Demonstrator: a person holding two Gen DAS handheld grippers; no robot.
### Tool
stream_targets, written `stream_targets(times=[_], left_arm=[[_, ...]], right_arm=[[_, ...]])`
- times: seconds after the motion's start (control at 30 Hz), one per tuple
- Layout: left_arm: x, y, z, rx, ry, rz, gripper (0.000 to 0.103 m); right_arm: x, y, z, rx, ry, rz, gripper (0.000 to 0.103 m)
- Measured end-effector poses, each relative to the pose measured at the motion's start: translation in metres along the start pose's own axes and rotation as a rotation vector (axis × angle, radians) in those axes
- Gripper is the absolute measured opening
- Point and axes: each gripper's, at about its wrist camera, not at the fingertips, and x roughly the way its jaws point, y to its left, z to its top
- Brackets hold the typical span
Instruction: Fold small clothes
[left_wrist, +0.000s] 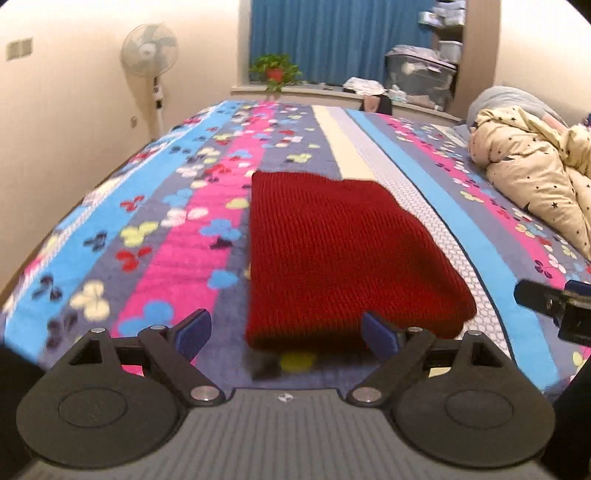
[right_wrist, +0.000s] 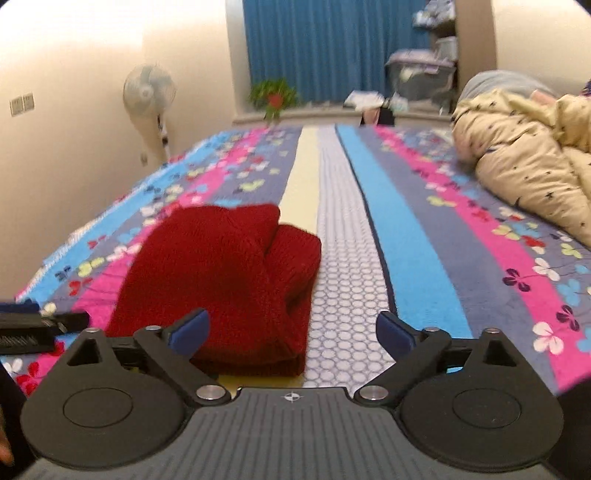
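Two grippers hover low over a bed, both spread wide and holding nothing. The left gripper (left_wrist: 286, 332) has its blue-tipped fingers apart at the near edge of a folded red knit garment (left_wrist: 332, 254), which lies flat on the bedspread (left_wrist: 166, 236) as a thick rectangle with ribbed, chunky stitching. The right gripper (right_wrist: 293, 332) sits just to the right of the same garment (right_wrist: 229, 280); from this side the fold shows as stacked layers with rounded, bulky edges, its near right corner between the fingers but untouched.

The bedspread is a soft fleecy cloth in lengthwise stripes of pink, bright blue, grey-violet and cream, scattered with small clover shapes; one pale stripe carries a honeycomb of little circles. At the right of the bed a cream quilt (left_wrist: 535, 177) printed with dark stars lies heaped in puffy folds, well apart from the garment. Beyond the far end of the bed stand a white pedestal fan (left_wrist: 149, 51) against the wall, a potted plant (left_wrist: 275, 70) in a red pot on the sill, blue curtains (left_wrist: 332, 37), and clear plastic storage boxes (left_wrist: 421, 74).
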Motion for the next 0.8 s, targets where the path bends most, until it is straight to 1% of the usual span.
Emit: stream_targets(times=[0.03,0.1,0.17,0.2,0.3,0.4,0.63,0.8], left_arm=[[0.002,-0.002,-0.005,-0.006,0.021,-0.012,0.092],[0.010,-0.006,-0.008,0.019,0.052,-0.020,0.092],[0.018,-0.007,-0.008,0.041,0.063,0.010,0.092],[0.020,-0.007,-0.007,0.037,0.064,0.018,0.092],[0.025,-0.002,-0.006,0.005,0.077,0.013,0.092],[0.030,0.000,-0.007,0.003,0.089,0.028,0.092],[0.030,0.000,-0.007,0.018,0.084,0.045,0.092],[0.032,0.000,-0.007,0.021,0.086,0.032,0.092]], right_arm=[[-0.001,0.004,-0.001,-0.009,-0.009,0.007,0.099],[0.004,0.010,-0.003,-0.045,-0.014,0.021,0.099],[0.013,0.013,-0.004,-0.065,0.002,0.011,0.099],[0.018,0.013,-0.005,-0.065,0.019,0.008,0.099],[0.024,0.013,-0.005,-0.039,0.050,0.008,0.099],[0.021,0.014,-0.006,-0.038,0.050,0.016,0.099],[0.023,0.014,-0.007,-0.047,0.054,0.005,0.099],[0.025,0.017,-0.008,-0.049,0.058,0.011,0.099]])
